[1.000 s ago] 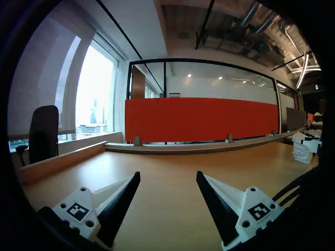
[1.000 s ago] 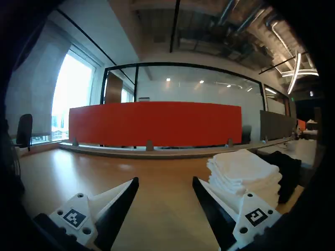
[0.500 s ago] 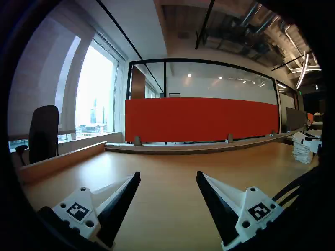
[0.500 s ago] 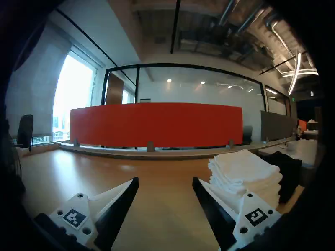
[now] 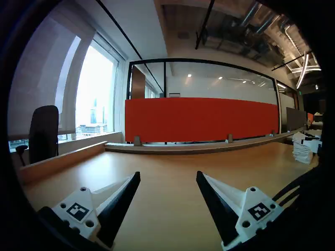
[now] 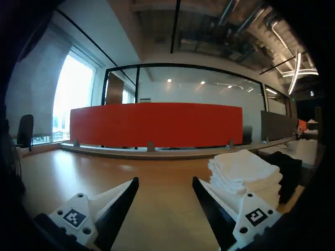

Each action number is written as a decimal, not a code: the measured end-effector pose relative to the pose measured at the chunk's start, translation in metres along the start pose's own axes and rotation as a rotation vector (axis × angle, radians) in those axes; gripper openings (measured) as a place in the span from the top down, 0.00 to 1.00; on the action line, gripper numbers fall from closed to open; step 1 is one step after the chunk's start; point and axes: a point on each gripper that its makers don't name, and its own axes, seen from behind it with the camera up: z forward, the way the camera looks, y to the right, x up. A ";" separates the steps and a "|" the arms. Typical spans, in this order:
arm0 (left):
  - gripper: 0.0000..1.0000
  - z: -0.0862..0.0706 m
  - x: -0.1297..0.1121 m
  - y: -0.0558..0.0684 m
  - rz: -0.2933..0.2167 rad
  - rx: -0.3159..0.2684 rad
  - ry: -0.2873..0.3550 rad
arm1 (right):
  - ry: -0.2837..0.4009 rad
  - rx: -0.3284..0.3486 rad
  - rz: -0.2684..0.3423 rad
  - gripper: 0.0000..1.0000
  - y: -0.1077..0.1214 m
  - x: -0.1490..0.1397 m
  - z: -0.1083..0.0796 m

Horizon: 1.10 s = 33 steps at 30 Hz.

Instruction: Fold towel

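A stack of folded white towels [image 6: 244, 173] rests on the wooden table [image 6: 167, 184] in the right gripper view, just right of the right finger. The same stack [image 5: 302, 149] sits far off at the right edge in the left gripper view. My left gripper [image 5: 168, 175] hovers low over the bare tabletop [image 5: 167, 167], open, with nothing between its fingers. My right gripper [image 6: 165, 180] is open too, with nothing held, its right finger close beside the towel stack.
A pile of black folded cloth [image 6: 287, 169] lies behind the white stack. A red divider panel [image 6: 155, 124] runs along the table's far edge. A black office chair [image 5: 43, 133] stands at the left by the window.
The right gripper view has shifted very slightly; the left gripper has stayed still.
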 end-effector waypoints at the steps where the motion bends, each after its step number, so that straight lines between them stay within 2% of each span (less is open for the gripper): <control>1: 0.01 0.000 0.000 0.000 0.000 0.000 0.000 | 0.000 0.001 0.000 0.01 0.000 0.000 0.000; 33: 0.01 -0.003 0.007 -0.002 0.001 0.000 -0.002 | 0.000 0.010 0.000 0.01 -0.002 0.000 -0.001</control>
